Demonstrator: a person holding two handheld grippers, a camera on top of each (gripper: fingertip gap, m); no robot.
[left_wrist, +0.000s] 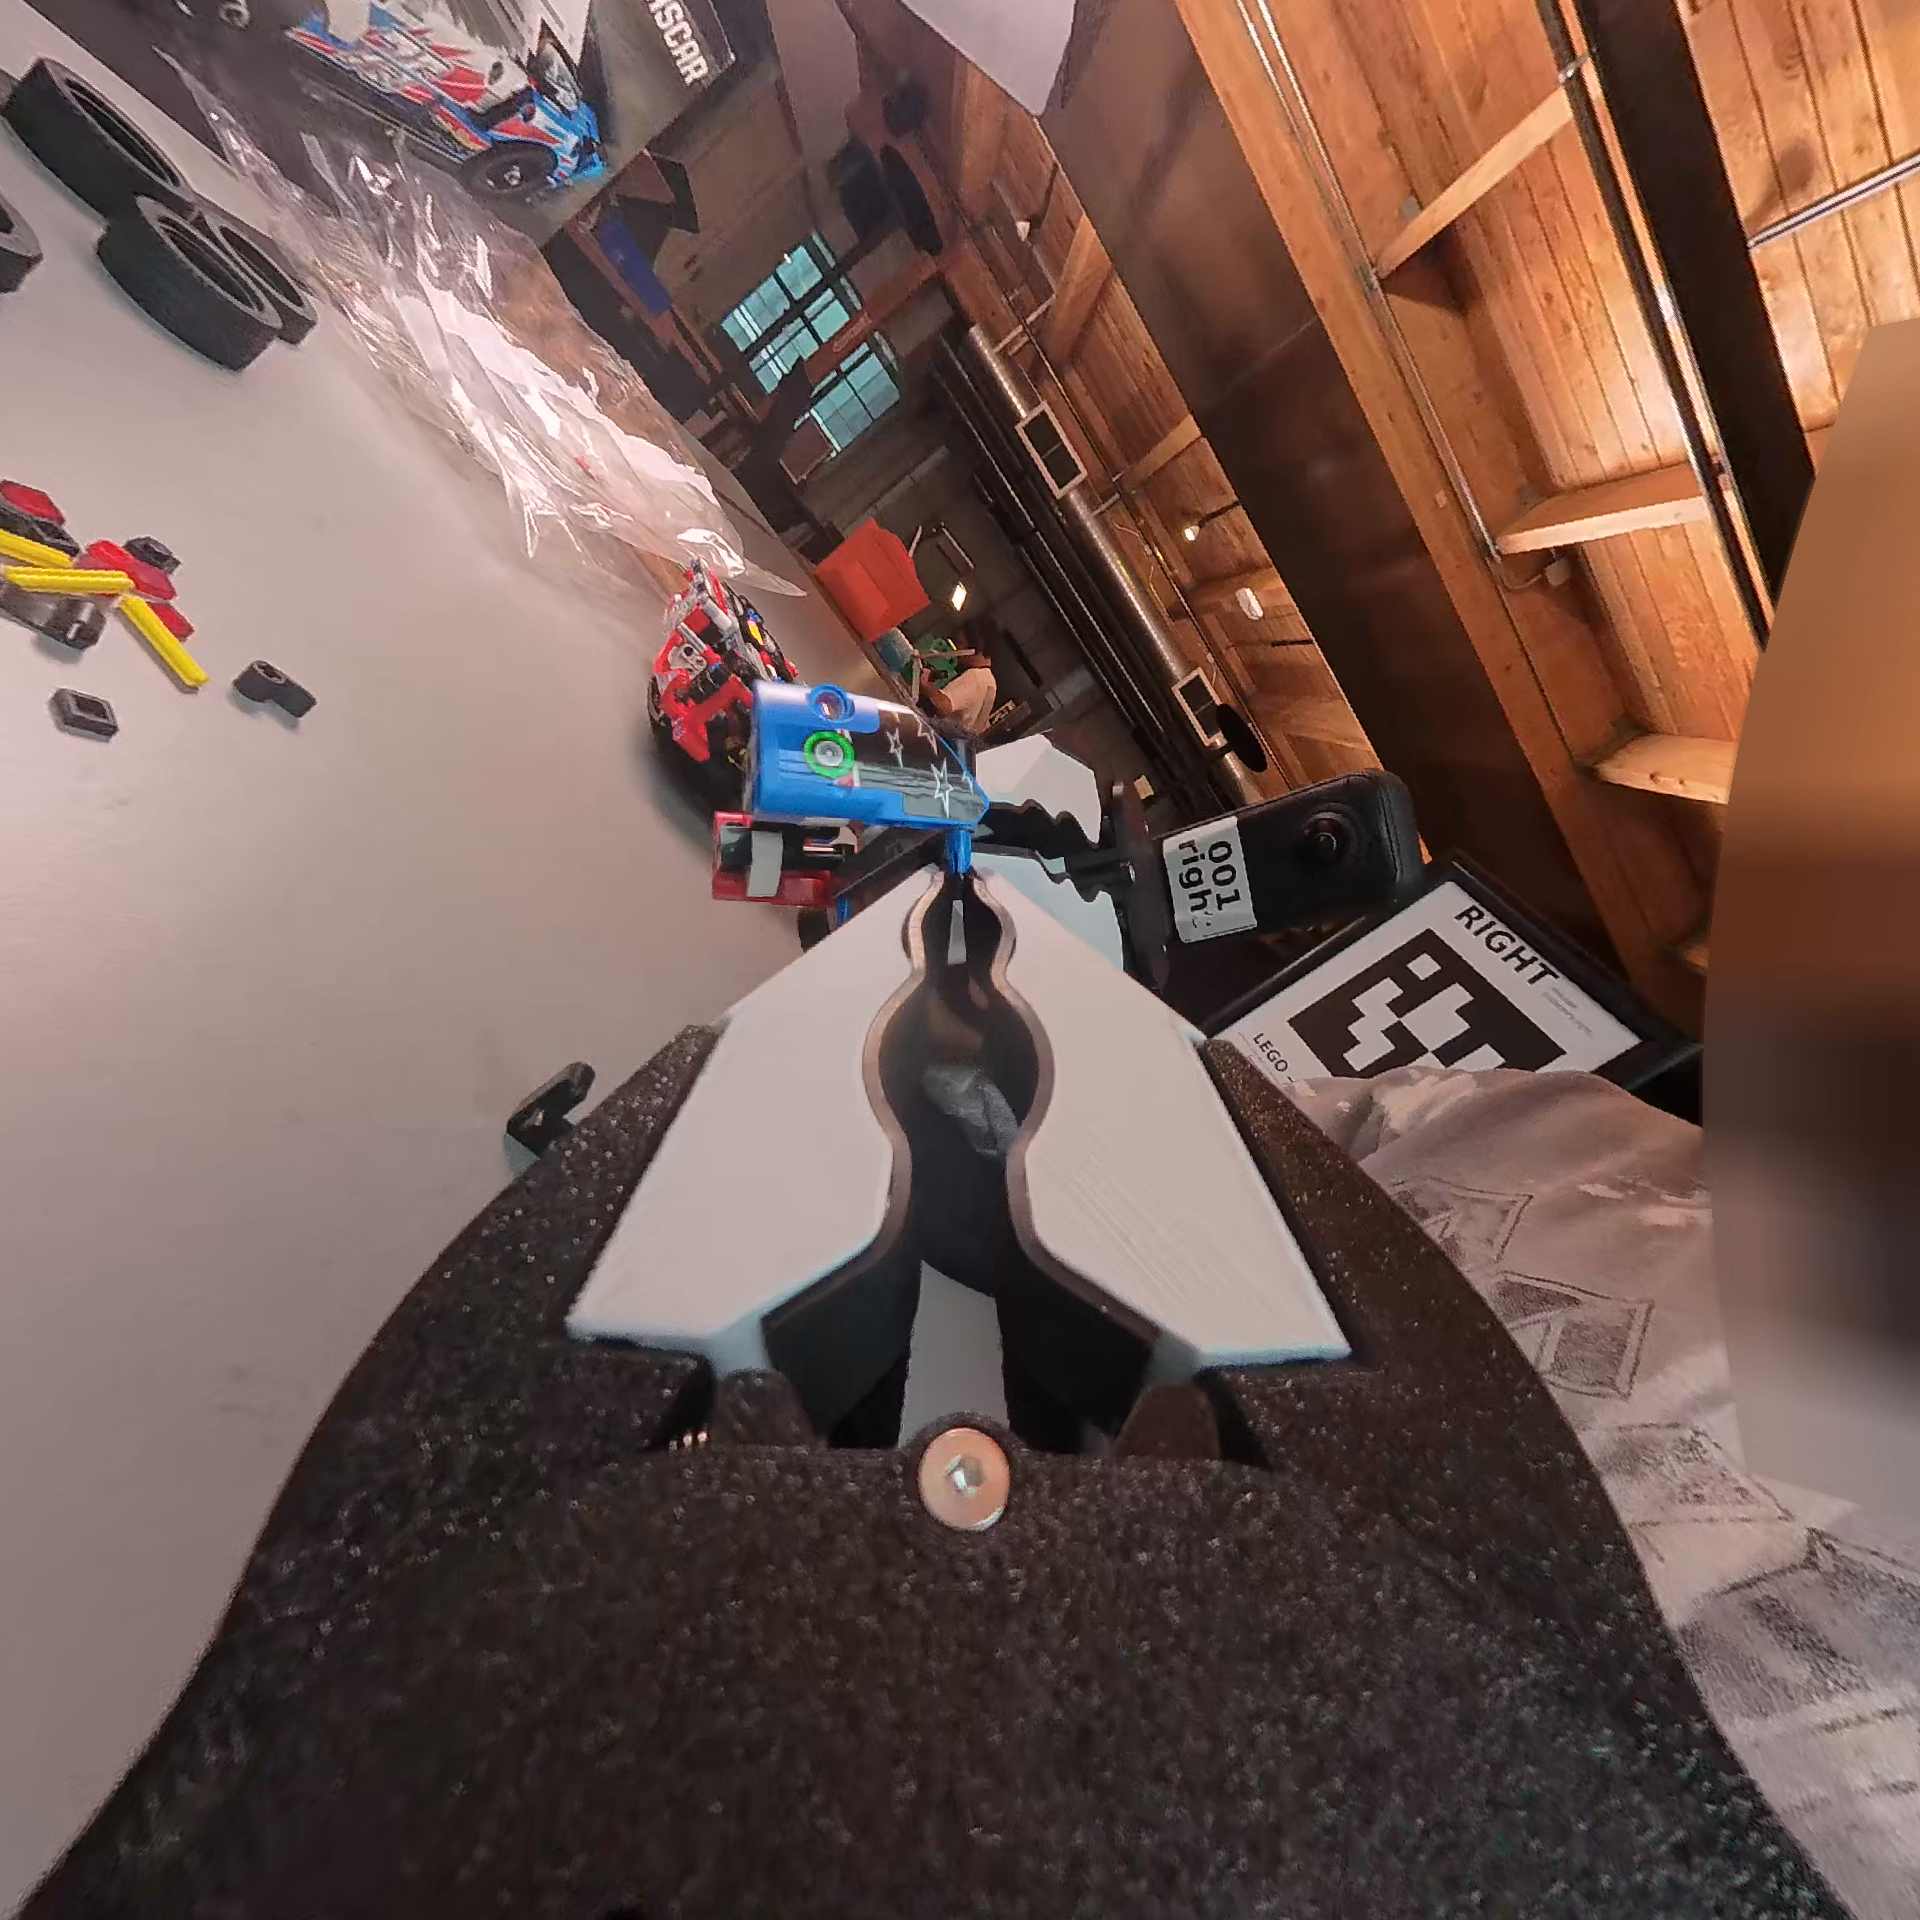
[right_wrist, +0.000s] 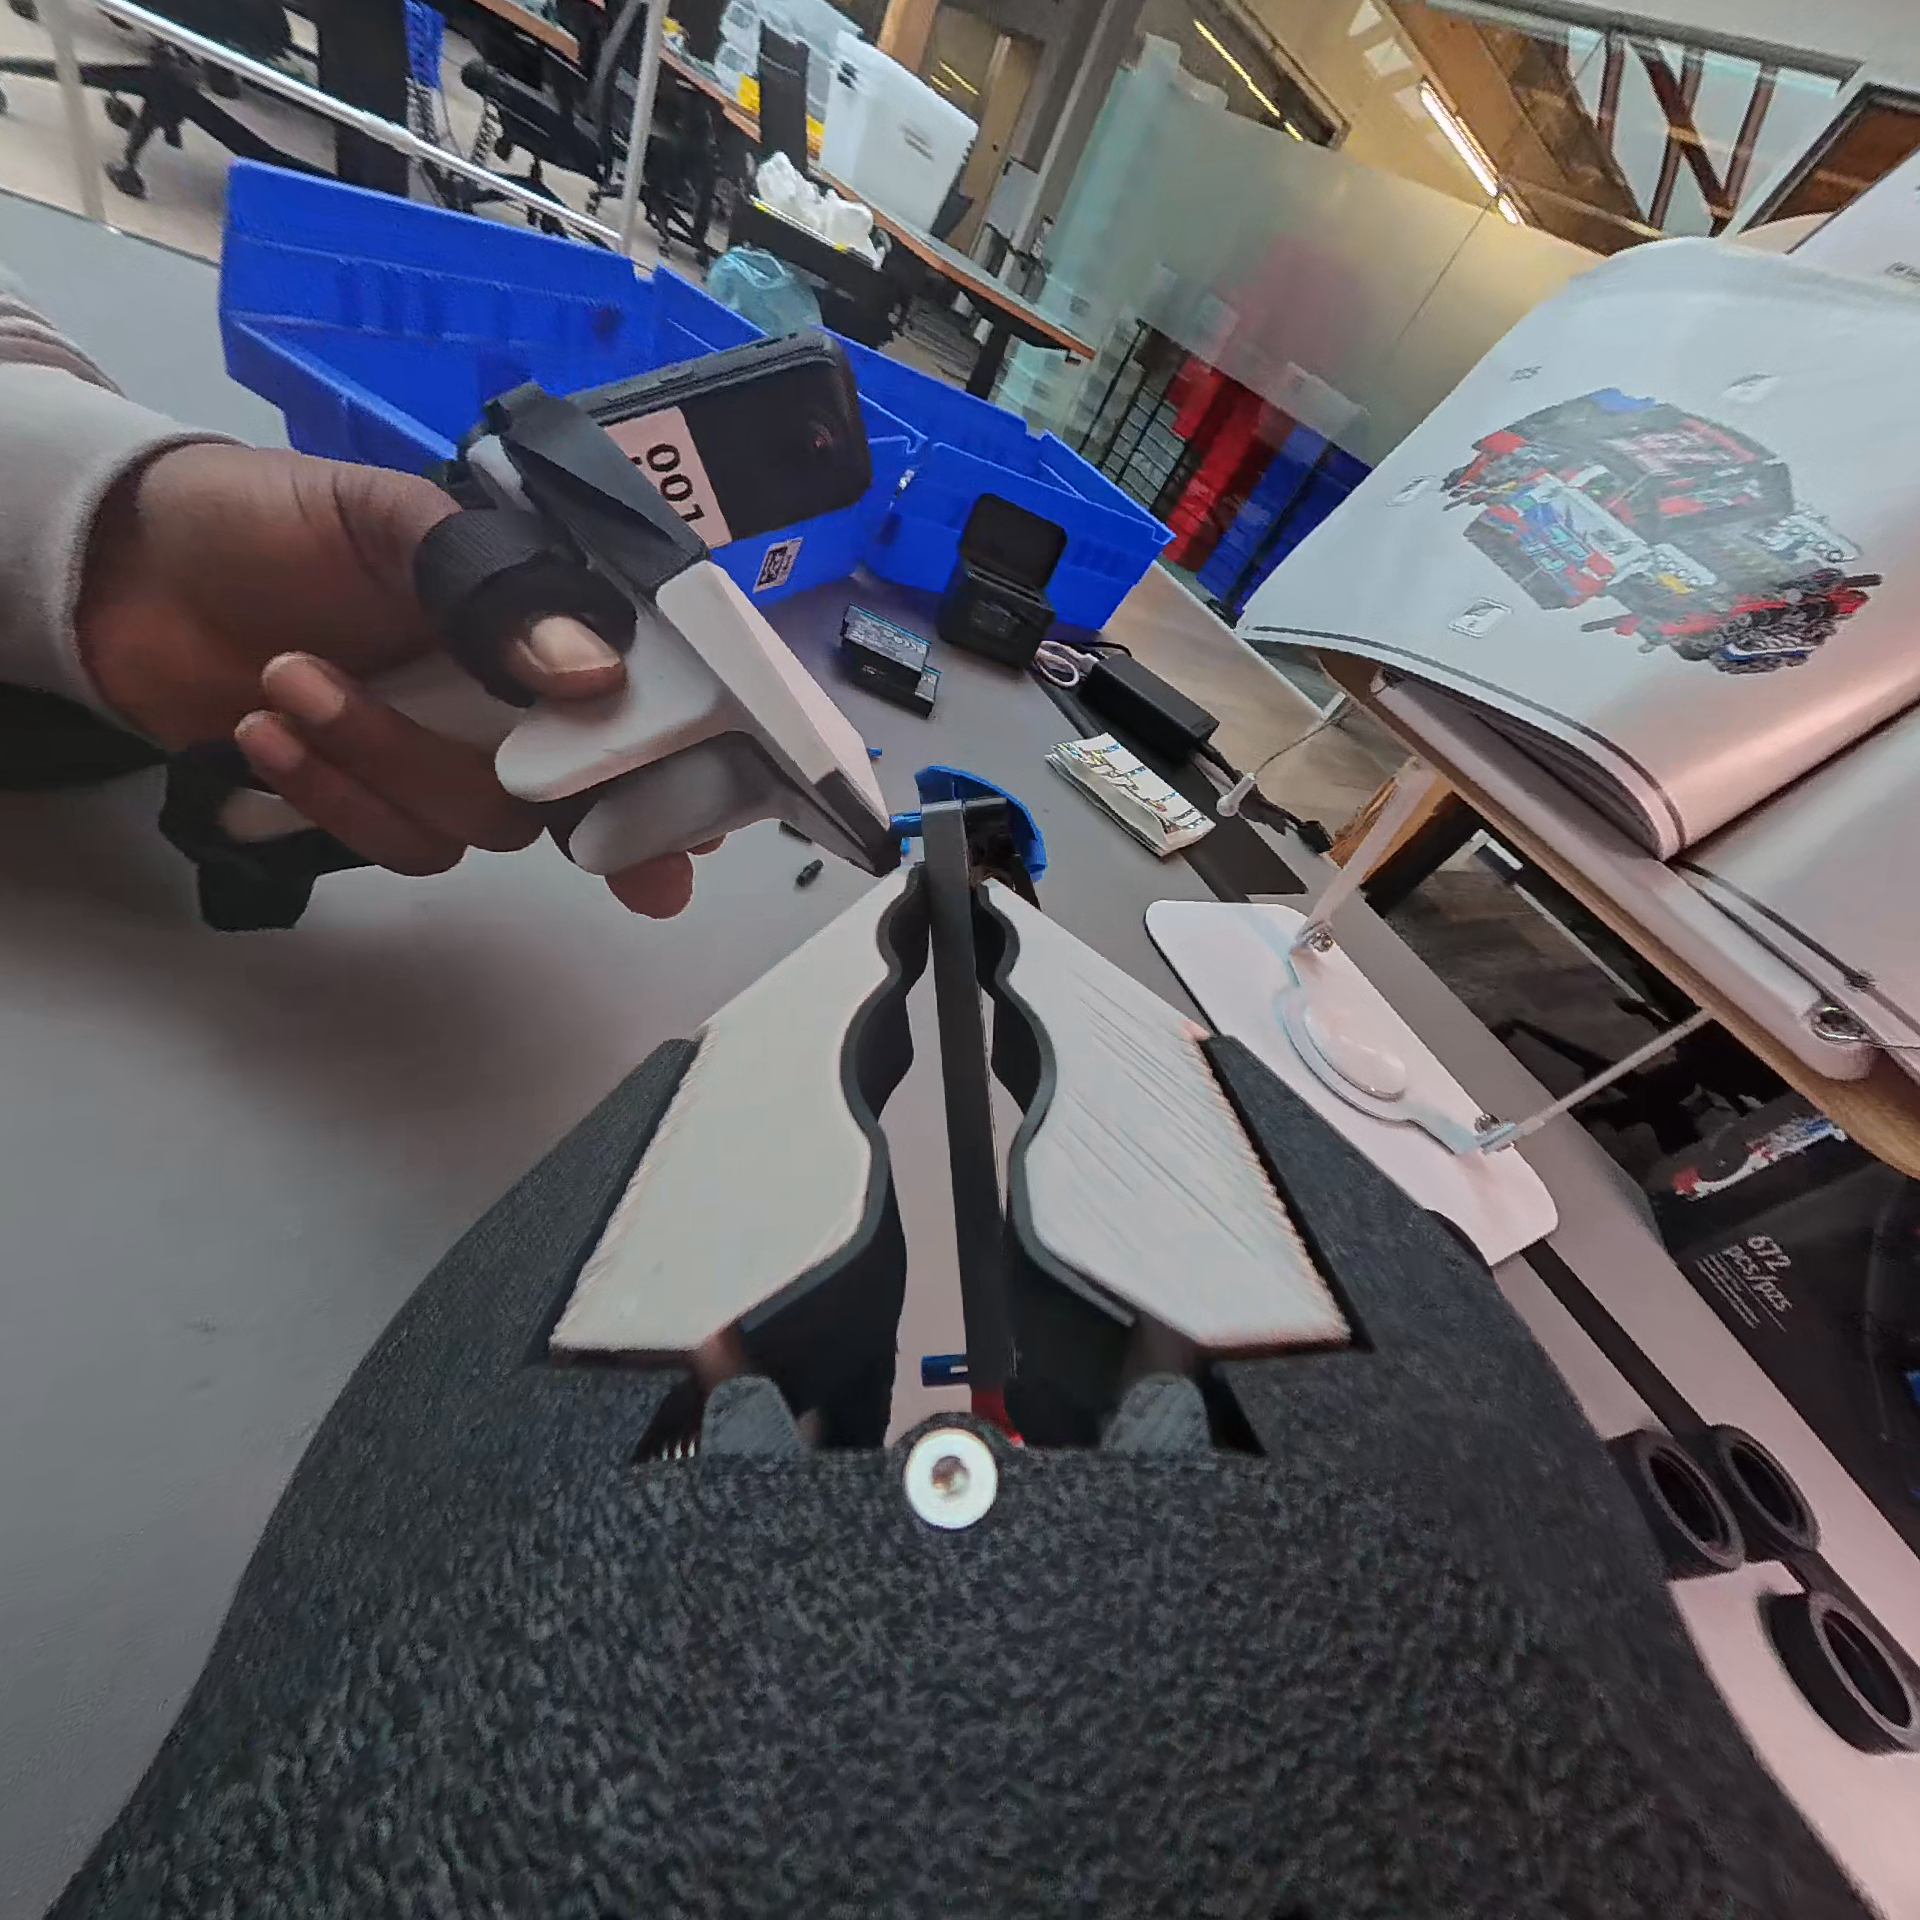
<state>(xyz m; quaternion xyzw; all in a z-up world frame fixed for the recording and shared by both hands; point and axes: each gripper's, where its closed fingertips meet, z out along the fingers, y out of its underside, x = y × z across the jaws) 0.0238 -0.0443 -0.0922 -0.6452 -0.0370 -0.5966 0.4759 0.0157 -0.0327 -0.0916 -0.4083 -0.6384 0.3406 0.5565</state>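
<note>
My left gripper (left_wrist: 954, 883) is shut on a small blue pin (left_wrist: 956, 860), pressed against a brick assembly with a blue star-printed panel (left_wrist: 862, 769) and red and black pieces (left_wrist: 769, 868) under it. My right gripper (right_wrist: 951, 883) is shut on the assembly's long black beam (right_wrist: 961, 1091), which runs back between its fingers; the blue panel (right_wrist: 1023, 821) shows past the tips. In the right wrist view the left gripper (right_wrist: 878, 842), held by a hand (right_wrist: 260, 603), meets the assembly from the left with the blue pin (right_wrist: 906, 826). The right gripper (left_wrist: 1029, 831) shows in the left wrist view, holding the assembly from the right.
A partly built red model car (left_wrist: 717, 665), clear plastic bags (left_wrist: 520, 416), black tyres (left_wrist: 197, 270) and loose red, yellow and black pieces (left_wrist: 94, 592) lie on the table. Blue bins (right_wrist: 520, 343), a black case (right_wrist: 1003, 582), an open instruction book on a stand (right_wrist: 1662, 571) and more tyres (right_wrist: 1714, 1507) surround the work spot. The tips of both grippers are at nearly the same place.
</note>
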